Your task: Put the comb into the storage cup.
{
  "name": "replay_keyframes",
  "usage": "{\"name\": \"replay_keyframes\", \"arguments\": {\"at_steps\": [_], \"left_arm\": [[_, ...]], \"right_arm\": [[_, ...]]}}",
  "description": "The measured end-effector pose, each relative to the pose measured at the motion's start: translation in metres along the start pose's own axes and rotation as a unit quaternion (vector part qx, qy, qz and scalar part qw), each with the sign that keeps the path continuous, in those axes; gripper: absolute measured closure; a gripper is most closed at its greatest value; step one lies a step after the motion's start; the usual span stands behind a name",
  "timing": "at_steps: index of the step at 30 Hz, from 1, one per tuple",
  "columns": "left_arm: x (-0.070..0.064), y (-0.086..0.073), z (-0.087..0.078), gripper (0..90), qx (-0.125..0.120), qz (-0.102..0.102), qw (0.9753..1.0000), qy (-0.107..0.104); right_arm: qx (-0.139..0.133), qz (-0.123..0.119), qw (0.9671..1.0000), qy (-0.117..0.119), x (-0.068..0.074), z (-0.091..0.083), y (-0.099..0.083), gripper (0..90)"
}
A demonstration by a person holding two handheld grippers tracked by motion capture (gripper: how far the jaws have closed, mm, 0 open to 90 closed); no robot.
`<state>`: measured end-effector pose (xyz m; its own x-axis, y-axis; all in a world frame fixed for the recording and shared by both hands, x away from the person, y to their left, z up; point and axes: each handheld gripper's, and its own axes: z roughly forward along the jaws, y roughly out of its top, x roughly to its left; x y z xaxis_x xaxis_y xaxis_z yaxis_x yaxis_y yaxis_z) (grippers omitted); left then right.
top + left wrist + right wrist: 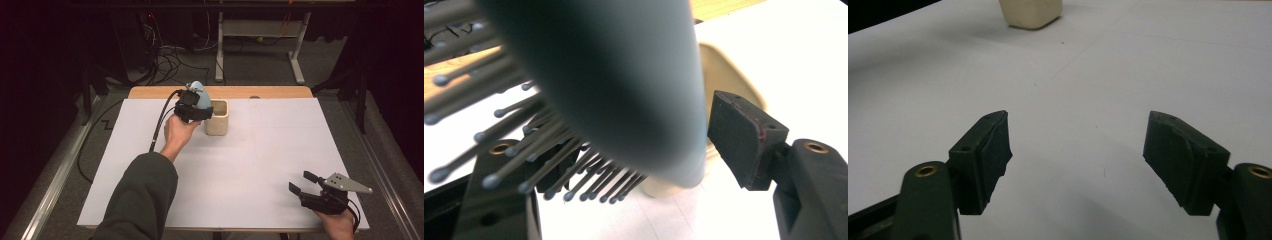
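A light blue hairbrush (198, 91) with ball-tipped bristles (524, 150) is held up at the back of the table, just left of a beige cup (216, 118). My left gripper (192, 111) is shut on the brush. In the left gripper view the brush body (624, 85) sits blurred between the jaws, and the cup's rim (729, 75) shows behind it. My right gripper (301, 181) rests near the front right corner, open with nothing between its pads (985, 155). The cup (1030, 12) stands far ahead of it.
White paper (280, 145) covers the table, with a wooden edge (270, 92) showing at the back. Table legs and cables lie on the floor beyond. A cable (161, 120) trails from the left gripper over the paper's left side.
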<state>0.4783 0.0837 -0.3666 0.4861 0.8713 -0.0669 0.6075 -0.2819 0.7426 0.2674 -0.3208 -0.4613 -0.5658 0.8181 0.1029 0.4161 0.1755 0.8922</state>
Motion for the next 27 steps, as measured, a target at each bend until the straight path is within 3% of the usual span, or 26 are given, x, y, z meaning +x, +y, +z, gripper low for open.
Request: {"name": "replay_keyframes", "arguments": {"at_steps": [27], "left_arm": [[0.0066, -0.0078, -0.0084, 27.8, -0.01, 0.008, 0.9999, -0.009]], "right_arm": [[0.001, -0.001, 1.0, 0.001, 0.0001, 0.0005, 0.0, 27.1]]}}
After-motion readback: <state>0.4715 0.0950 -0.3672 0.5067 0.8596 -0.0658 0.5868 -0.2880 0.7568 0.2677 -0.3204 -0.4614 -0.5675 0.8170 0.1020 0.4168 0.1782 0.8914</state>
